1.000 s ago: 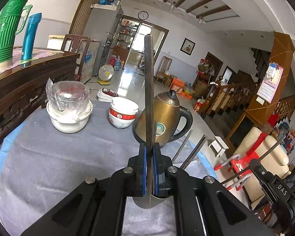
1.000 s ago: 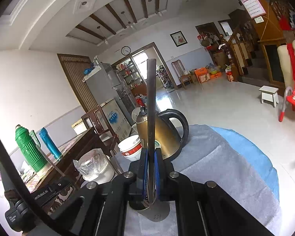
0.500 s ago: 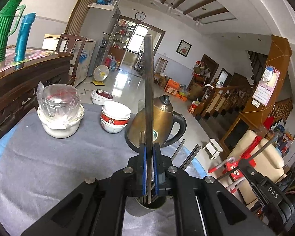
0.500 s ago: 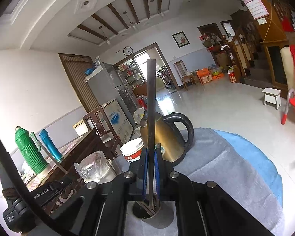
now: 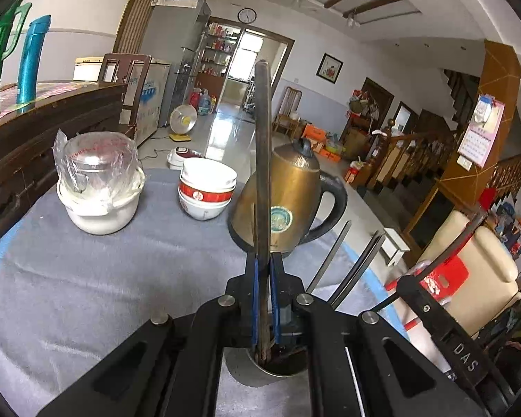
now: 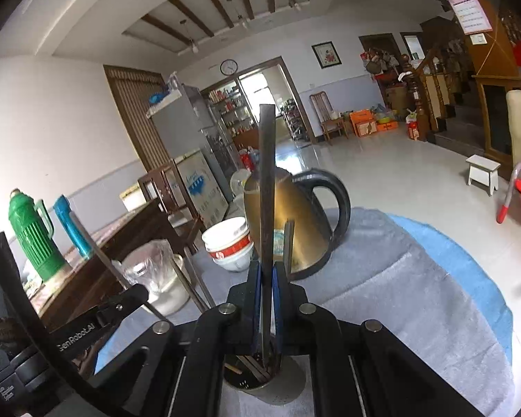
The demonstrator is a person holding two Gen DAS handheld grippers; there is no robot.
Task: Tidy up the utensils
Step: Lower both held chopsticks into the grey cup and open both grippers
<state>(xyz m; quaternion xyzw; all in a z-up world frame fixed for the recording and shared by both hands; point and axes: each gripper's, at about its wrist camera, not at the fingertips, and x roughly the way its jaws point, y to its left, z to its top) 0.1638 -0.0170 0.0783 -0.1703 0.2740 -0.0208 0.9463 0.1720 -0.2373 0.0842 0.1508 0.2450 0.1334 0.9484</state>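
Both my tongs are clenched, each on one chopstick. My left gripper [image 5: 263, 299] pinches a dark chopstick [image 5: 261, 160] that stands up past the kettle, its lower end already inside the mouth of the holder [image 5: 278, 370] just below the jaws. My right gripper [image 6: 266, 304] clamps a second chopstick [image 6: 267, 187] the same way, its tip down among the sticks in the same holder [image 6: 260, 380].

Judging progress: several chopsticks already sit in the holder, and these two are tip-in but not let go. What is left, as far as I can see, is to open both grips and let them drop. No loose utensils show on the grey cloth [image 5: 87, 278].

Beyond the holder, toward the far edge of the tabletop, stand the brass kettle [image 5: 295, 194], the stacked bowls [image 5: 206, 187] to its left, and further left a white pot [image 5: 100, 205] with a plastic-wrapped lid. A wooden sideboard past the left edge carries a green flask and a blue flask [image 5: 31, 62].

My left view shows the right gripper's body at the lower right, and two or three sticks leaning out of the holder toward it. My right view looks deeper into the holder and shows the stick ends bundled inside, plus the blue underlayer of cloth [image 6: 469, 260] at the tabletop's right edge, and the left gripper's body at the lower left.
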